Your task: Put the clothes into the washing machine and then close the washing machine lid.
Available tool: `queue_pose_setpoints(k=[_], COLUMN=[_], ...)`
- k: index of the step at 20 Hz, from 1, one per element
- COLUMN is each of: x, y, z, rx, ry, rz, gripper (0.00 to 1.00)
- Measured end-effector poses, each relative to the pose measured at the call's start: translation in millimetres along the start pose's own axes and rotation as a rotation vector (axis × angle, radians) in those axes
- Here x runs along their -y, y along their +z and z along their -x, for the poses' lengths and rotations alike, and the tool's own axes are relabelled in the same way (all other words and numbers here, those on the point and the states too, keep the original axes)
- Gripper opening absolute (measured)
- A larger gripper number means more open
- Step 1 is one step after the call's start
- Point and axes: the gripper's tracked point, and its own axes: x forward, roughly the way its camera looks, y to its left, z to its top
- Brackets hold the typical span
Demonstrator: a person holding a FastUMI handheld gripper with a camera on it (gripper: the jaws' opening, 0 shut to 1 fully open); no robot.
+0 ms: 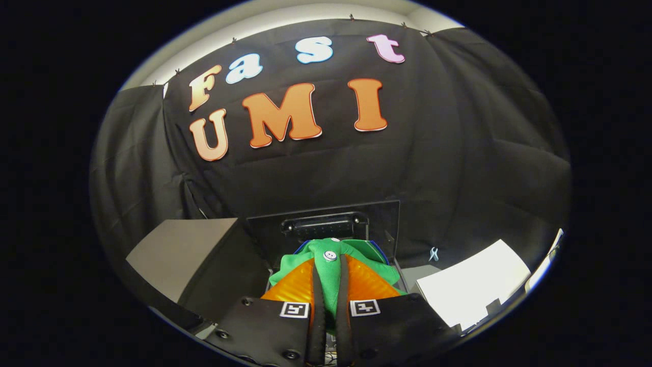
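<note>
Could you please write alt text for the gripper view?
The gripper jaws pinch a green cloth garment with a white button, held up before a raised dark washing machine lid. A white sheet lies beside them.

A green garment [333, 265] with a white button is pinched between the claw [330, 270] fingers; the washing machine's raised dark lid [326, 224] is seen just beyond.
</note>
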Motion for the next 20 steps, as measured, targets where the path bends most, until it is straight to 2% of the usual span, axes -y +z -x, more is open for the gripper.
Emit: queue_pose_setpoints(k=[9, 13, 20], x=[21, 23, 29], y=[-82, -124, -184], z=[-70, -103, -156], rx=[-0.151, -0.221, -0.360], ry=[0.051, 0.050, 0.018], rz=[0.024, 0.091, 0.116], gripper=[0.16, 0.16, 0.16])
